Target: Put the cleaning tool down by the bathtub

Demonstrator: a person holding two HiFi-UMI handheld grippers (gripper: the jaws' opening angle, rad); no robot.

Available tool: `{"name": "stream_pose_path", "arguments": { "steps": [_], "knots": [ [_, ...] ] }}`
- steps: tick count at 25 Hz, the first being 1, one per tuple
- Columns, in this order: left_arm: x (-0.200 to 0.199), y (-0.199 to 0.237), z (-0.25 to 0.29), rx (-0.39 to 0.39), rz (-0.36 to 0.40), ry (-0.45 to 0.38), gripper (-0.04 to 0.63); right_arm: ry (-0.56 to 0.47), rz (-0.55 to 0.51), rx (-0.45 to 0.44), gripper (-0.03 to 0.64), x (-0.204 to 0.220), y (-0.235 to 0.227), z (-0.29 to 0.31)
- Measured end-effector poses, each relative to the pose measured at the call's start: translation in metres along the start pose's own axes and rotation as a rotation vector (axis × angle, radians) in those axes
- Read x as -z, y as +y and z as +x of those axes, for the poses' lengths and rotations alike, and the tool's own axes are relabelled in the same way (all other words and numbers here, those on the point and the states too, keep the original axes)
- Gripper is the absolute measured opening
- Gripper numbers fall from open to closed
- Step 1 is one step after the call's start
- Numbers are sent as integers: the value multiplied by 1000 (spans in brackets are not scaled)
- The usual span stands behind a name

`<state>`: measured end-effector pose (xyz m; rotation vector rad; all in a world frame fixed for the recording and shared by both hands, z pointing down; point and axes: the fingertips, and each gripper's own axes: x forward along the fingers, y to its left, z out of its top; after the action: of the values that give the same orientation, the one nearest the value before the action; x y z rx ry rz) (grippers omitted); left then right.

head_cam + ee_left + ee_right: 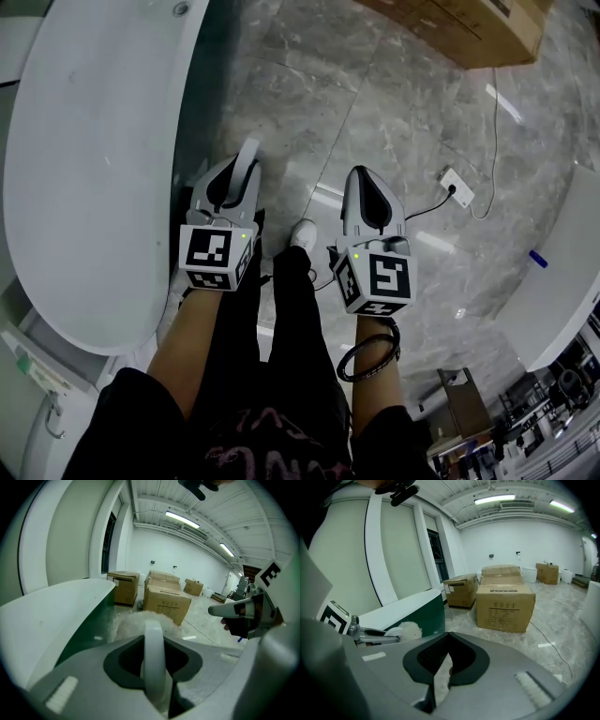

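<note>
The cleaning tool is a white handle [153,653] with a fluffy white head [136,619]. My left gripper [154,667] is shut on the handle, and the head pokes out beyond the jaws. In the head view the left gripper [234,178] hangs low beside the white bathtub [84,169], with the handle tip [250,148] showing past it. The tub's rim and green side [84,620] run just to the left of the tool. My right gripper [370,187] is a little to the right and holds nothing. Its jaws [440,667] are shut. The fluffy head [407,630] also shows from that side.
Cardboard boxes [505,604] stand on the grey marble floor ahead, and one more [469,28] shows at the top. A power strip with a cable [457,186] lies to the right. My black-clad legs and a white shoe [302,232] are between the grippers.
</note>
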<state>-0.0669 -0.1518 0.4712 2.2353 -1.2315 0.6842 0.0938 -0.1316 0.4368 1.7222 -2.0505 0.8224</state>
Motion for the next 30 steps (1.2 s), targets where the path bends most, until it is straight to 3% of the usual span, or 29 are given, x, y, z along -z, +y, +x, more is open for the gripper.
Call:
{"name": "stream_pose_path", "arguments": {
  "steps": [30],
  "knots": [
    [131, 50, 129, -48, -5, 33, 83, 105, 28, -46, 11, 156, -28, 121]
  ]
}}
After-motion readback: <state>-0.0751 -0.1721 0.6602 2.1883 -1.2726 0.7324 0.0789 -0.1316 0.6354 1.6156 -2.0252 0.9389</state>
